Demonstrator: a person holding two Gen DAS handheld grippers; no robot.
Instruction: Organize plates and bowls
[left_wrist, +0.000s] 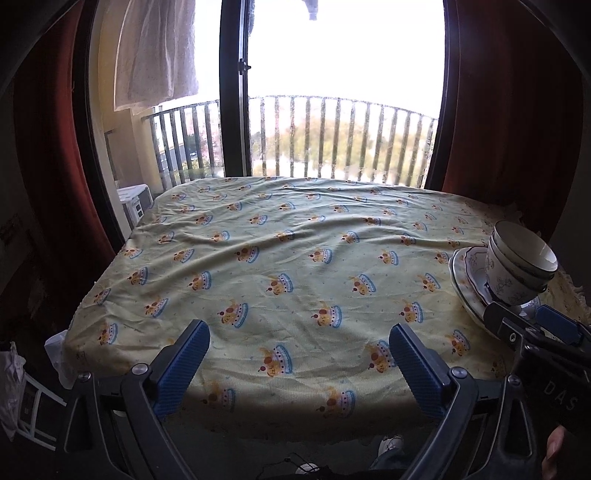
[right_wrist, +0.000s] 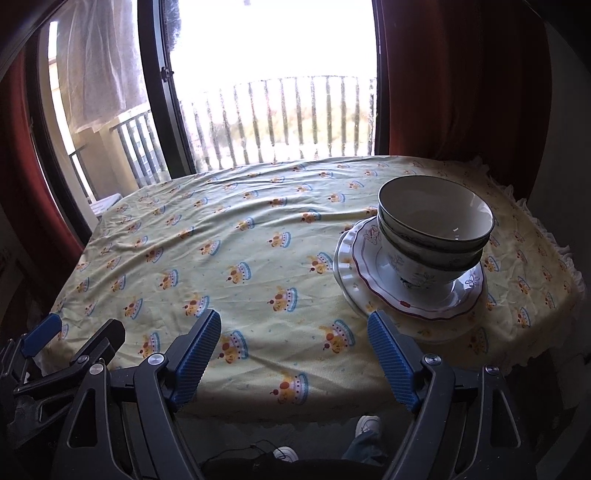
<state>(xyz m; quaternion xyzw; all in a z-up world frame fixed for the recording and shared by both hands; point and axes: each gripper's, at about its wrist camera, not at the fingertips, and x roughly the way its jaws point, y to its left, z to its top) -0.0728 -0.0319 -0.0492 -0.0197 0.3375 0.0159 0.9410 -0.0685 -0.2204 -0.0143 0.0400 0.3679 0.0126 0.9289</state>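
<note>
- Desk (right_wrist: 258, 236): draped in a pale yellow cloth (left_wrist: 295, 258) printed with small crown-like motifs; it stands before a balcony door (right_wrist: 273, 92) with a railing (left_wrist: 332, 136) behind the glass and red curtains (right_wrist: 454, 77) at the sides.
- Bowls (right_wrist: 436, 221): nested upright, white with dark rims and a floral pattern, on the right part of the desk.
- Plates (right_wrist: 369, 280): stacked beneath the bowls; the upper one has a red scalloped rim line, the lower one is plain white and shows at the left.
- Left gripper (left_wrist: 299, 349): blue-padded fingers (left_wrist: 184, 363) spread wide, released, nothing between them; it hovers over the near desk edge, well apart from the stack.
- Right gripper (right_wrist: 293, 341): fingers (right_wrist: 393, 360) also spread, released and empty; the right finger's tip lies just beside the plates' near rim, contact unclear.
- Floor: white shoes (right_wrist: 367, 424) show below the desk edge.
</note>
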